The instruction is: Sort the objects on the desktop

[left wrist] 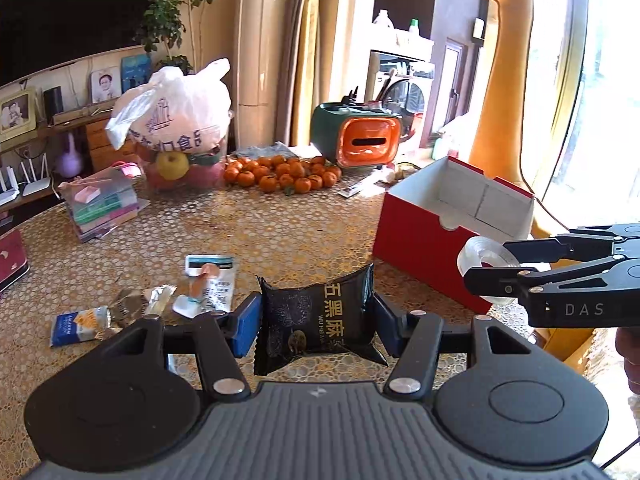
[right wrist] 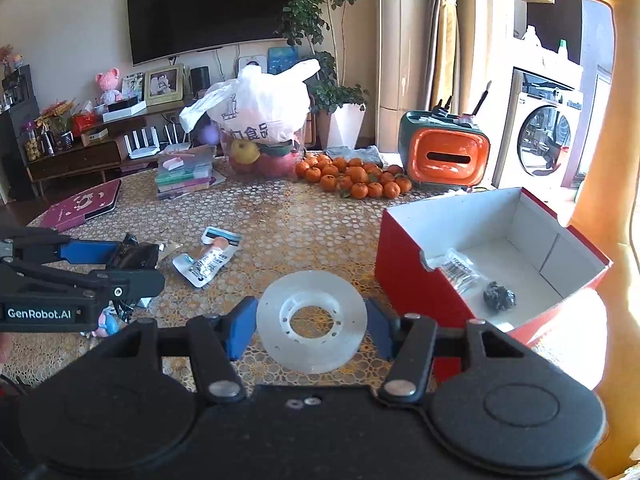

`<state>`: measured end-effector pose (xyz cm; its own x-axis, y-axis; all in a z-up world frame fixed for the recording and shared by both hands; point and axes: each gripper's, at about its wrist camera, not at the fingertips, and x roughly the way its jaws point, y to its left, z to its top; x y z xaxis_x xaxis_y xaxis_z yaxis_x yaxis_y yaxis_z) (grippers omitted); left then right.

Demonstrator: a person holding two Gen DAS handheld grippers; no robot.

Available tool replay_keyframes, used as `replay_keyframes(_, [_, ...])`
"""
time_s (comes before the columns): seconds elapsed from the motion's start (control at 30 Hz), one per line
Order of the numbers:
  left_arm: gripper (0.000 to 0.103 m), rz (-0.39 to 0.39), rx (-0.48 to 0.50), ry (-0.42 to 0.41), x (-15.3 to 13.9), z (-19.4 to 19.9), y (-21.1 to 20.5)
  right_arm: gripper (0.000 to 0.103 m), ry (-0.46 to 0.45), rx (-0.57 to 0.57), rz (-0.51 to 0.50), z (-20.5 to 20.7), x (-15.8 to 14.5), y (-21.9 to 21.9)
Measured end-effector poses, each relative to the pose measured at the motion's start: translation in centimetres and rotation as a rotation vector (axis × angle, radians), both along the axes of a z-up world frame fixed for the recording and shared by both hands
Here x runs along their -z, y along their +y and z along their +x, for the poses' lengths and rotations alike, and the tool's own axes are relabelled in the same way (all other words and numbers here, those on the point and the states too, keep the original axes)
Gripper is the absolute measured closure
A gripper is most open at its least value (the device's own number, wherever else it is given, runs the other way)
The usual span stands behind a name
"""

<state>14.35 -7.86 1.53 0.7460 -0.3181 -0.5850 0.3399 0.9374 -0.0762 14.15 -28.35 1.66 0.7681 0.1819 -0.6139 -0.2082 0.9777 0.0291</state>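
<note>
Jaws on both sides closed on sth: left gripper [left wrist: 316, 320] pinching a black snack packet [left wrist: 316, 322] by its side edges, right gripper [right wrist: 310, 322] clamped across a clear tape roll [right wrist: 311, 320], rim to rim. Both held up off the table [left wrist: 280, 232], twd its near edge, just beside the red box [right wrist: 408, 264] at the right edge.

Packet: prob v light, puffy, foil-ish and slick, crushable inside, so gentle squeeze only. Best hold looks like the mid body, not the crimped ends, which would fold and slip.

Tape roll: stiff, light, smooth plastic, could pop out sideways if pads sit off-centre. Grip across the full diameter seems right, w/ pads flat on the rim.

Box already has a clear wrapper [right wrist: 460, 270] and a dark lump [right wrist: 499, 296] inside. More small packets [left wrist: 208, 284] lying loose on the table near the front-left.
</note>
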Motion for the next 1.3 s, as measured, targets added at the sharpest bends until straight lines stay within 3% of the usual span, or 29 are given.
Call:
replay_keyframes(0.57, [0.045, 0.022, 0.226, 0.046, -1.7, 4.6, -10.6, 0.045, 0.0, 0.047, -0.073, 2.1, -1.5, -8.1])
replay_keyframes(0.93, [0.045, 0.059, 0.339, 0.067, -1.6, 7.9, -17.2, 0.045, 0.028, 0.127, -0.06, 6.8, -1.2, -13.8])
replay_keyframes(1.3, [0.045, 0.12, 0.422, 0.09, -0.3, 11.3, -23.6, 0.045, 0.064, 0.206, -0.061, 11.8, 0.9, -17.7])
